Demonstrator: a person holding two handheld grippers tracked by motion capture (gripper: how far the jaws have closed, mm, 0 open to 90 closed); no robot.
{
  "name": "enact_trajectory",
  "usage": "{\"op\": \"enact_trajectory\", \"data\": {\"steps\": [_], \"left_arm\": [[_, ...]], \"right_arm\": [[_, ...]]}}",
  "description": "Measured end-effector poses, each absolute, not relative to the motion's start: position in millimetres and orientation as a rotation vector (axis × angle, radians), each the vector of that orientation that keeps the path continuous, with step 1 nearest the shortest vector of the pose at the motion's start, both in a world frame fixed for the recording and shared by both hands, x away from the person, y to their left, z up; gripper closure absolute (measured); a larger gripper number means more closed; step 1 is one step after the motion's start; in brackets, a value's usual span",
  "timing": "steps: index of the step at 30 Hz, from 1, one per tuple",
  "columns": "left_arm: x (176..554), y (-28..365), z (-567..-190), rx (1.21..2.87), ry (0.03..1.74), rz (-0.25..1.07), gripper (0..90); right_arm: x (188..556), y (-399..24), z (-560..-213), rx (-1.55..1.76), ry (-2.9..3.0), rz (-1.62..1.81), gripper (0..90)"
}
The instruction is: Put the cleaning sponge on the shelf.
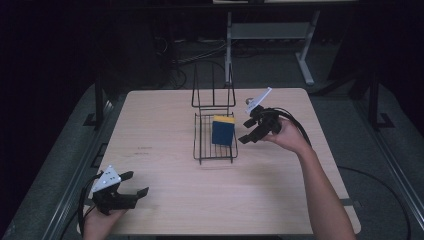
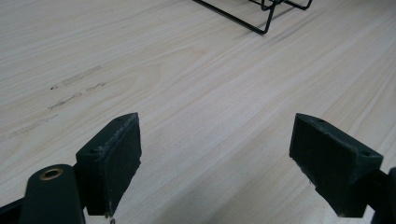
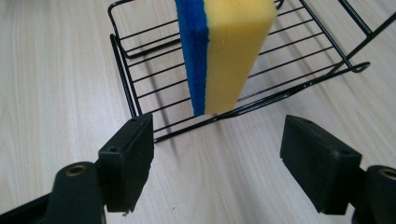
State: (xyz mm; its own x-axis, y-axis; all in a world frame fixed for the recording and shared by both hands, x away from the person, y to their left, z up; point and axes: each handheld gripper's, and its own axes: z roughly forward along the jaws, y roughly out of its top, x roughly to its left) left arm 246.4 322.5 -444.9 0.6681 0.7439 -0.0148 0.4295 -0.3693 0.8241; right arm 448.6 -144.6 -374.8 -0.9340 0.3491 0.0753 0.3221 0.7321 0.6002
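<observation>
Looking along left gripper [image 2: 215, 158], black jaws wide apart, nothing betw. them. Pale wood table [image 2: 196, 88] underneath, faint grey scuff marks [image 2: 74, 88] at left. Corner of black wire rack [image 2: 254, 14] at top edge, well apart from jaws.

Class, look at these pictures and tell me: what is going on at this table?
A person works at a wooden table with a claw in each hand. A blue and yellow sponge stands on edge in a black wire rack. The right claw is open just beside the rack, facing the sponge, with nothing between its jaws. The left claw rests open near the table's near left corner, holding nothing.
</observation>
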Motion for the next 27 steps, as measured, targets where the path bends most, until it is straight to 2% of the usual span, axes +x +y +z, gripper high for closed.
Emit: {"op": "enact_trajectory", "data": {"steps": [27], "left_arm": [[246.2, 323.3, -445.3, 2.015, 0.911, 0.46, 16.3]], "right_arm": [[437.4, -160.9, -380.2, 0.601, 2.88, 0.96, 22.1]]}}
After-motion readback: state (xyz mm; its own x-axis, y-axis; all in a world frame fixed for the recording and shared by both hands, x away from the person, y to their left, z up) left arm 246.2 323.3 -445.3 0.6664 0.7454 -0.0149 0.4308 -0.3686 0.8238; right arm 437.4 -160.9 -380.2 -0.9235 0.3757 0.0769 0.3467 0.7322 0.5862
